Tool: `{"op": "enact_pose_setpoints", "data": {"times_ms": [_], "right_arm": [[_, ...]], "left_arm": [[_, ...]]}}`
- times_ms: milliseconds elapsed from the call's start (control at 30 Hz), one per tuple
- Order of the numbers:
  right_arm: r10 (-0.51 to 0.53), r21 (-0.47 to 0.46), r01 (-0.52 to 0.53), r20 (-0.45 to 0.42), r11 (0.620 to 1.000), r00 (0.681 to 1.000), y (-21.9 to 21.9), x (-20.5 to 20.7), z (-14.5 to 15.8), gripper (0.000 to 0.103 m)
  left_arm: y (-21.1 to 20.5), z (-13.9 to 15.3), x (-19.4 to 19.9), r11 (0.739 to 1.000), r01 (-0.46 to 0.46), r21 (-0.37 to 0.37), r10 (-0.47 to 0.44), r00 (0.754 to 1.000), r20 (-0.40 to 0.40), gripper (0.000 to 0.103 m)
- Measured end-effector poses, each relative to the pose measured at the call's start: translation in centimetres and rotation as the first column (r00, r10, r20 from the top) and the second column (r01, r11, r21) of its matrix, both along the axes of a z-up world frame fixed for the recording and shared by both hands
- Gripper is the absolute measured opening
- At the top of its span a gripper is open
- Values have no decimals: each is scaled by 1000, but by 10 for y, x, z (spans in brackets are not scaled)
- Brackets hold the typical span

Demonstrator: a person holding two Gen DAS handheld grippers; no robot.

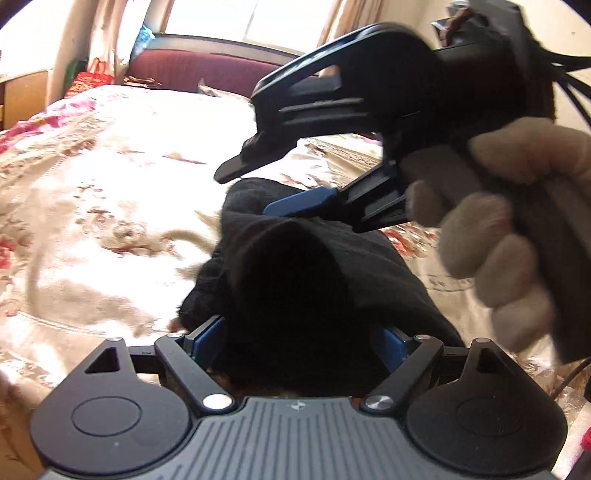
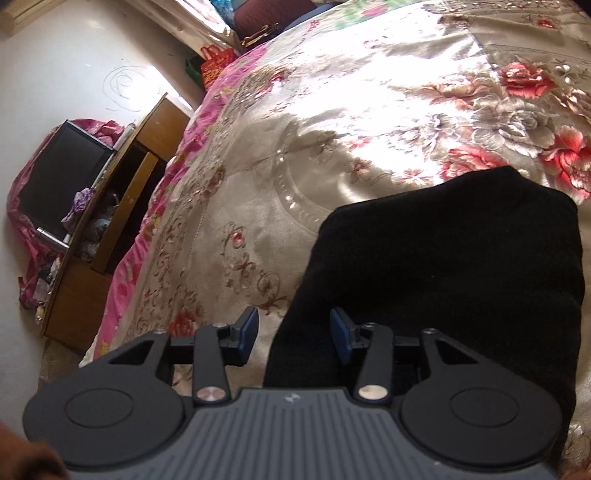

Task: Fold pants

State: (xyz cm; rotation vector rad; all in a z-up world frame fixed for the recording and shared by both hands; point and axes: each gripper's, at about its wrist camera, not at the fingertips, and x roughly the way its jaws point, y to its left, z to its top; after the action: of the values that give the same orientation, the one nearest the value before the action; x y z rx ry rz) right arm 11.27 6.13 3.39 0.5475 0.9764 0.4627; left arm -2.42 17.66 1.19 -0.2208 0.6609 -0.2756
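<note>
The black pants [image 1: 295,266] are bunched into a thick wad on the floral bedspread [image 1: 110,177]. My left gripper [image 1: 301,341] is shut on the wad, dark cloth filling the space between its blue pads [image 1: 207,339]. My right gripper [image 1: 266,184] reaches in from the upper right, held by a gloved hand [image 1: 491,221], its jaws apart just above the far end of the cloth. In the right wrist view the pants [image 2: 461,258] lie as a folded black slab. The right gripper [image 2: 294,332] stands open over their near left edge, and neither pad presses the cloth.
The bed runs to a maroon headboard [image 1: 207,70] under a bright window [image 1: 251,18]. A wooden cabinet [image 2: 122,206] with a dark screen [image 2: 62,173] stands along the bed's left side. A red bag [image 2: 218,62] sits by the bed's far corner.
</note>
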Motion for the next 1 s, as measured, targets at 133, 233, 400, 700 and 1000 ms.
{"op": "enact_pose_setpoints", "data": {"times_ms": [133, 233, 400, 700, 1000], "right_arm": [[-4, -58, 11, 129, 998, 992, -24, -20, 25, 44], [-35, -203, 84, 232, 976, 972, -55, -34, 32, 45], [-87, -309, 148, 205, 940, 975, -98, -53, 10, 45], [-57, -279, 86, 113, 956, 992, -118, -40, -44, 47], [-40, -139, 55, 104, 989, 994, -143, -68, -36, 55]], "left_arm": [[16, 14, -20, 996, -82, 38, 80, 996, 41, 97], [30, 33, -26, 992, -123, -1, 122, 987, 100, 97], [21, 66, -9, 996, -66, -52, 76, 970, 229, 98], [-12, -20, 58, 973, 48, 226, -26, 995, -98, 103], [-4, 7, 42, 978, 16, 208, -2, 998, -65, 103]]}}
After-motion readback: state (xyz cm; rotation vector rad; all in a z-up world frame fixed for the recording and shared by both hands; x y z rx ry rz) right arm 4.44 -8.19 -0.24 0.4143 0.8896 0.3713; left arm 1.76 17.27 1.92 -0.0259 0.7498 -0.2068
